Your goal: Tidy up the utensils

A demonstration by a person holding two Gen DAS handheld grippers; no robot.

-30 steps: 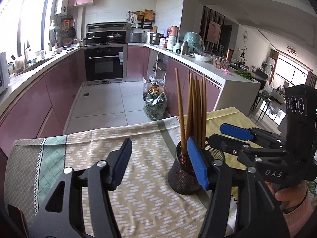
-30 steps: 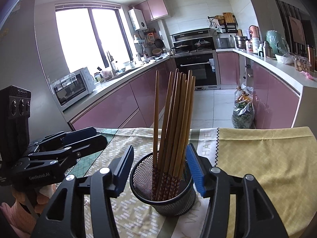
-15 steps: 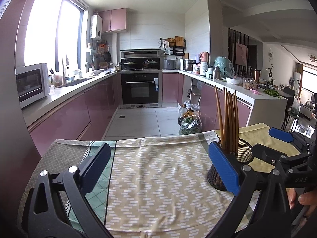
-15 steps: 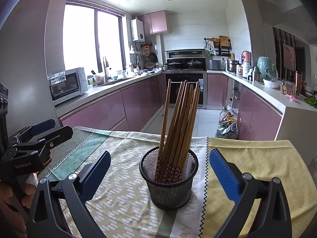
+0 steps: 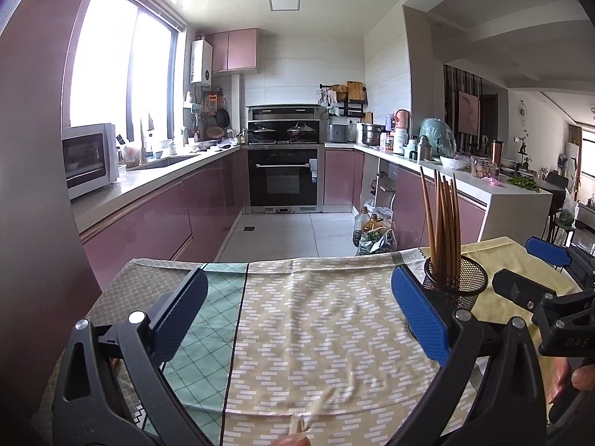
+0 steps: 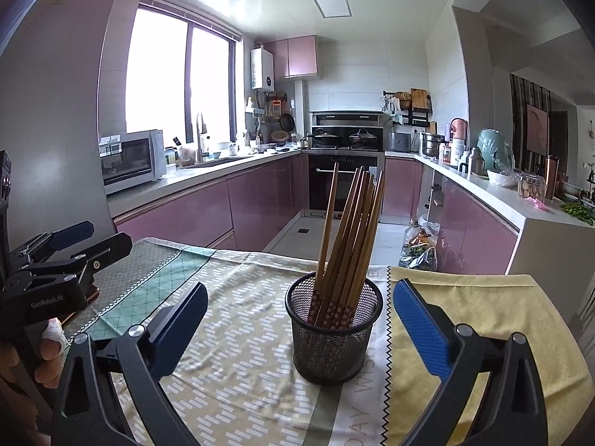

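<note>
Chopsticks (image 6: 346, 245) all stand bundled in the black mesh cup (image 6: 333, 338), upright on the tablecloth (image 6: 238, 334) mid-table, so sorting looks done w/ nothing loose that I can see. My right gripper (image 6: 299, 321) has just opened, fingers wide w/ the cup ahead between them, untouched. Left gripper (image 5: 297, 314) likewise just opened wide, cup off to its right; prob. nothing left but pulling away.
</note>
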